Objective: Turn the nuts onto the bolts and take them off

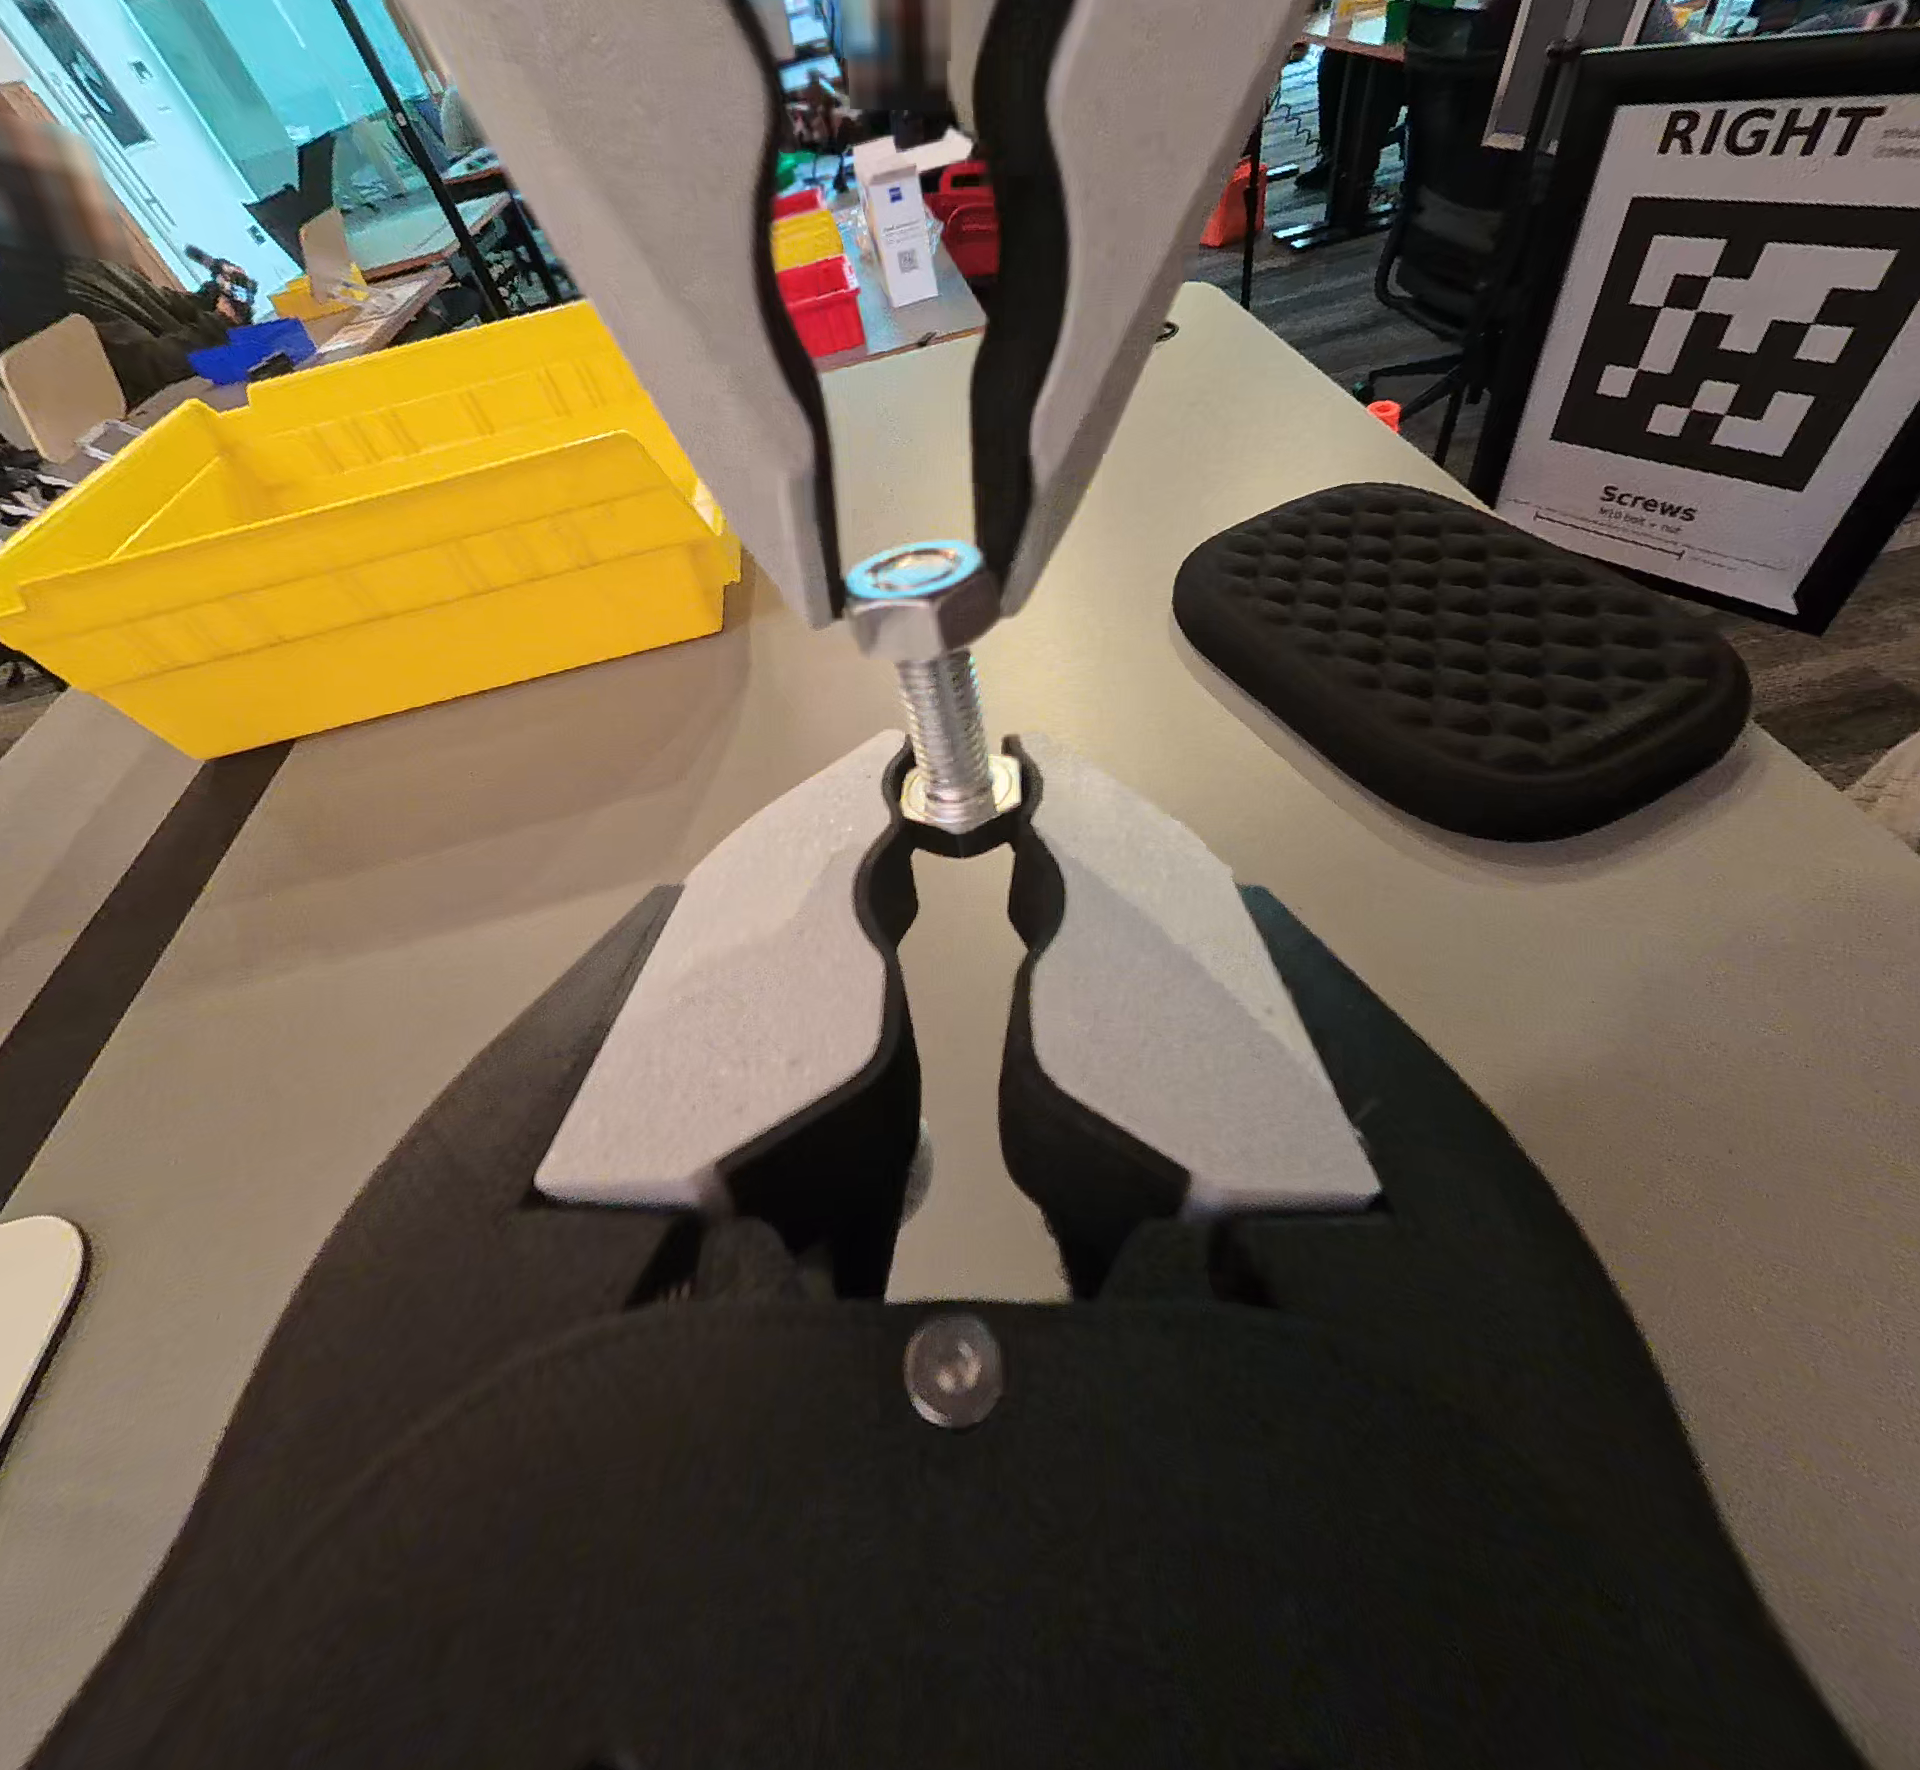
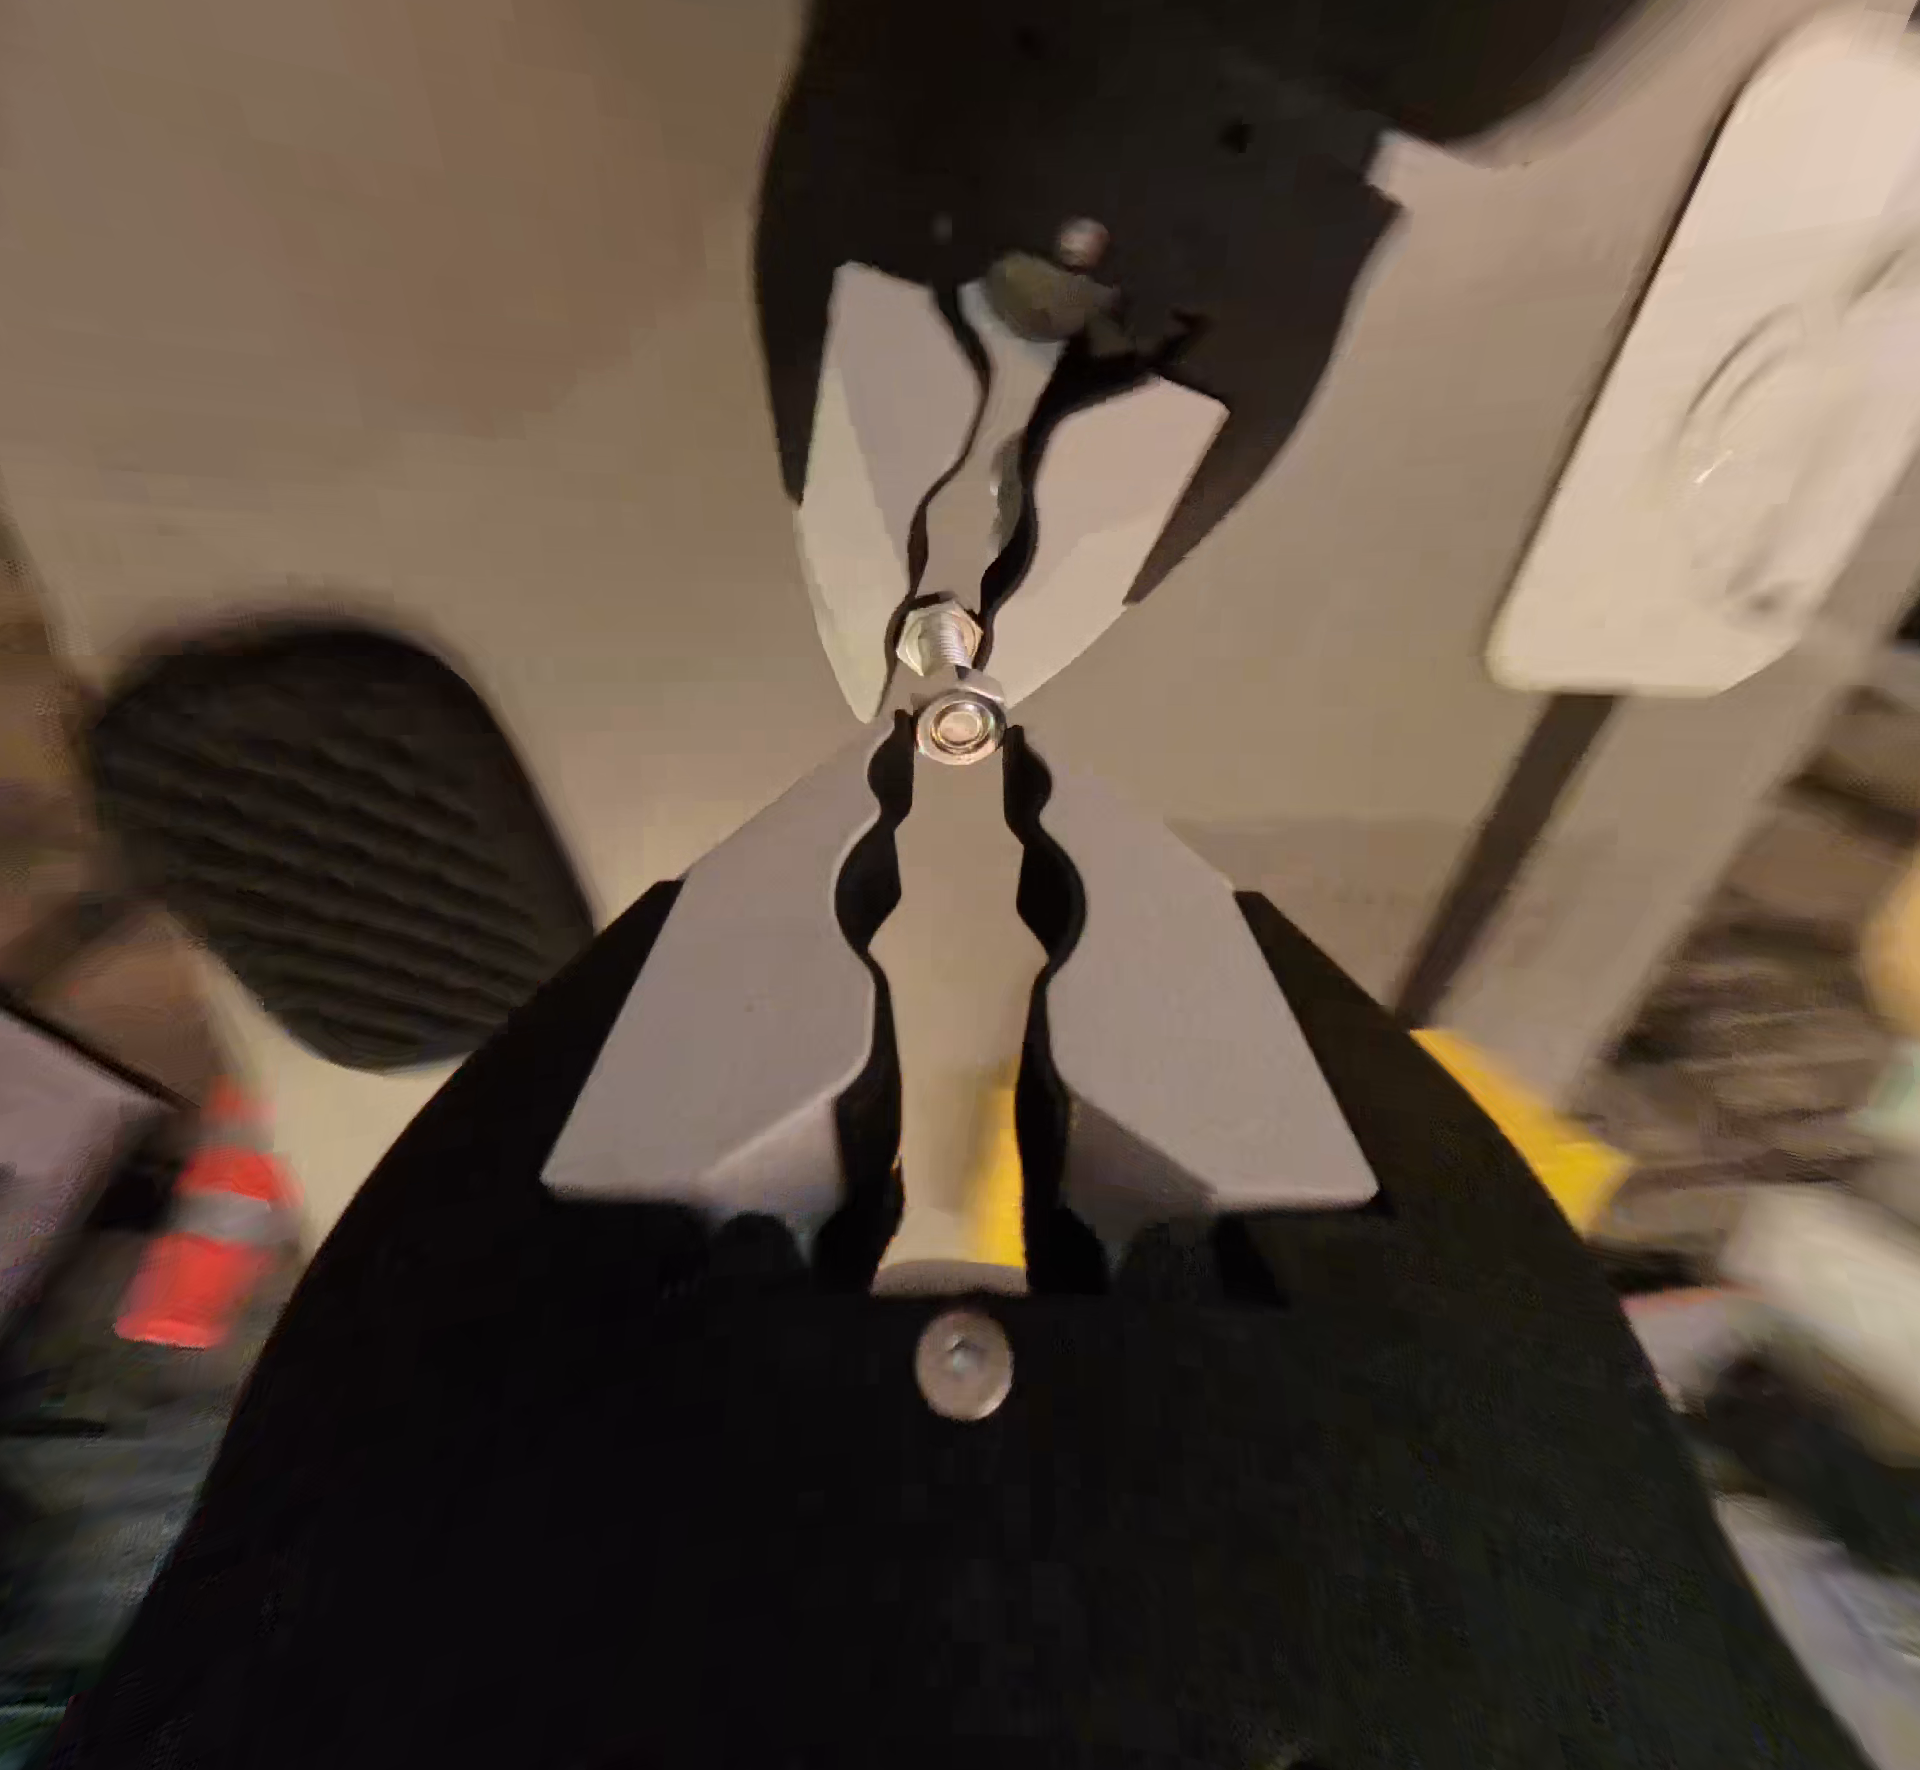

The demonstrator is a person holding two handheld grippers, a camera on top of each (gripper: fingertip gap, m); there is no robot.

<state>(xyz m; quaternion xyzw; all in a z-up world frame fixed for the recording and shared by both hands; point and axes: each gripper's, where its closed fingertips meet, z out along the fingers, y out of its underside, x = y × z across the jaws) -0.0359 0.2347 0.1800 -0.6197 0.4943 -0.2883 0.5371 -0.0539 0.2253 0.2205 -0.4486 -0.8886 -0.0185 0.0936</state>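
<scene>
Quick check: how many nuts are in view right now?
1. The nut sits on the bolt thread, clamped in the left gripper; the right gripper holds the bolt's head. Others could be hidden inside the yellow bin.

A framed white sign (image 1: 1725, 338) carries printed words and a checkered marker.
</scene>
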